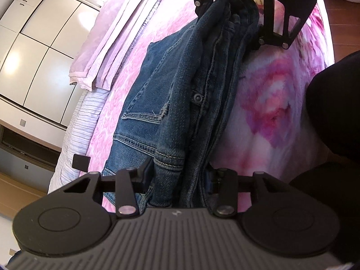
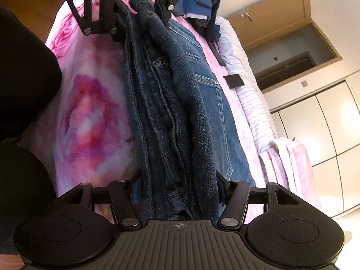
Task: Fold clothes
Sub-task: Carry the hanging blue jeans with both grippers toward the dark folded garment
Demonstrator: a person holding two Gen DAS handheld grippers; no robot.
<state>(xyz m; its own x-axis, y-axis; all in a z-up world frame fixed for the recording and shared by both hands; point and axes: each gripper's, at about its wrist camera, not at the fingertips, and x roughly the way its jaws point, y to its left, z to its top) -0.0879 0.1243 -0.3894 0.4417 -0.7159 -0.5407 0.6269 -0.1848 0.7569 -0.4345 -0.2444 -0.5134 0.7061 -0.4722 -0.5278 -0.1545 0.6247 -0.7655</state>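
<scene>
**Jeans Clamped at Both Ends Over the Bed**

Where the floral pink blanket [image 1: 272, 94] covers the bed, it forms the largest surface in both views, with a striped white sheet [image 1: 74, 135] showing along its far edge. White wardrobe doors [image 1: 40, 51] stand beyond the bed, and a wooden door [image 2: 276, 15] appears in the right wrist view.

A pair of blue denim jeans [image 1: 180, 94] is bunched lengthwise into a thick roll of folds that spans between the two grippers, while a flatter part with a back pocket lies on the blanket beside the roll. The metal button (set in the waistband) is visible near the middle of the bundle.

Left gripper [image 1: 180, 177]: fingers closed onto one end of the denim bundle, fabric filling the gap between them. Right gripper [image 2: 177, 186]: fingers likewise clamped on the opposite end of the same bundle. Each gripper appears at the top of the other's view, facing it along the roll.

Folded pink cloth [image 1: 105, 45] rests on the bed, apart from the jeans. A heap of dark blue clothes [image 2: 202, 0] lies at the other end of the bed. A small black square object [image 2: 234, 81] sits on the striped sheet.
</scene>
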